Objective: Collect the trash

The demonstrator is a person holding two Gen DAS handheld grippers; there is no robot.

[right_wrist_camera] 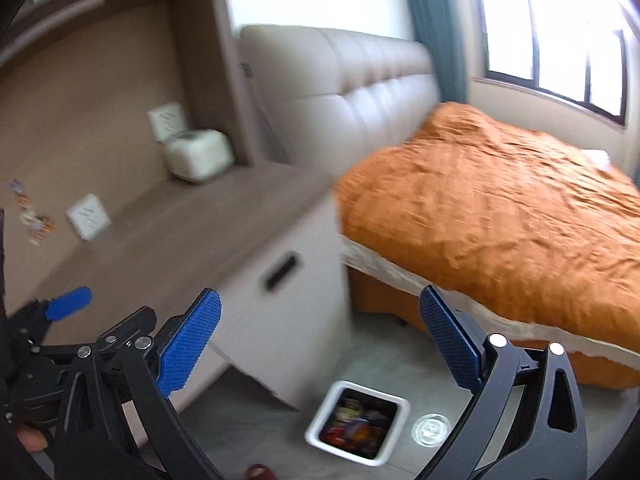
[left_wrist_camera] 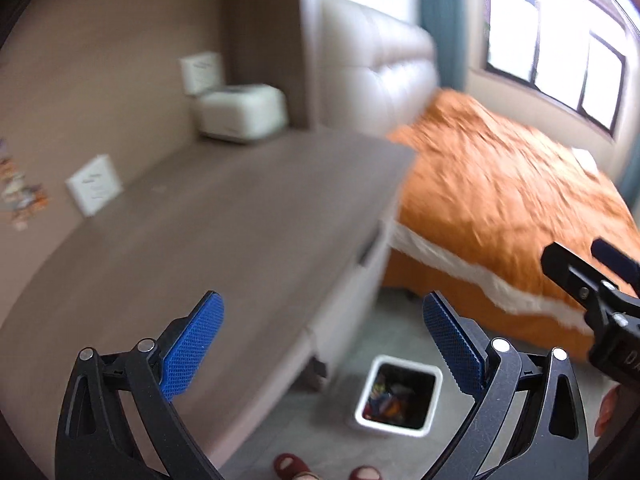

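A small white bin (left_wrist_camera: 400, 396) (right_wrist_camera: 358, 424) stands on the grey floor beside the desk, with colourful wrappers inside it. My left gripper (left_wrist_camera: 324, 344) is open and empty, held over the desk's front edge above the bin. My right gripper (right_wrist_camera: 320, 344) is also open and empty, higher up and to the right of the bin. A little heap of colourful wrappers (left_wrist_camera: 20, 192) (right_wrist_camera: 34, 216) lies at the far left of the desk top. Each gripper shows at the edge of the other's view.
A grey-brown desk (left_wrist_camera: 224, 240) (right_wrist_camera: 180, 236) carries a white box-like device (left_wrist_camera: 244, 110) (right_wrist_camera: 198, 156) and a white card (left_wrist_camera: 94, 184) (right_wrist_camera: 88, 216). A bed with an orange cover (left_wrist_camera: 500, 200) (right_wrist_camera: 500, 220) is on the right. A round clear lid (right_wrist_camera: 431, 429) lies by the bin. Red slippers (left_wrist_camera: 292, 465) show below.
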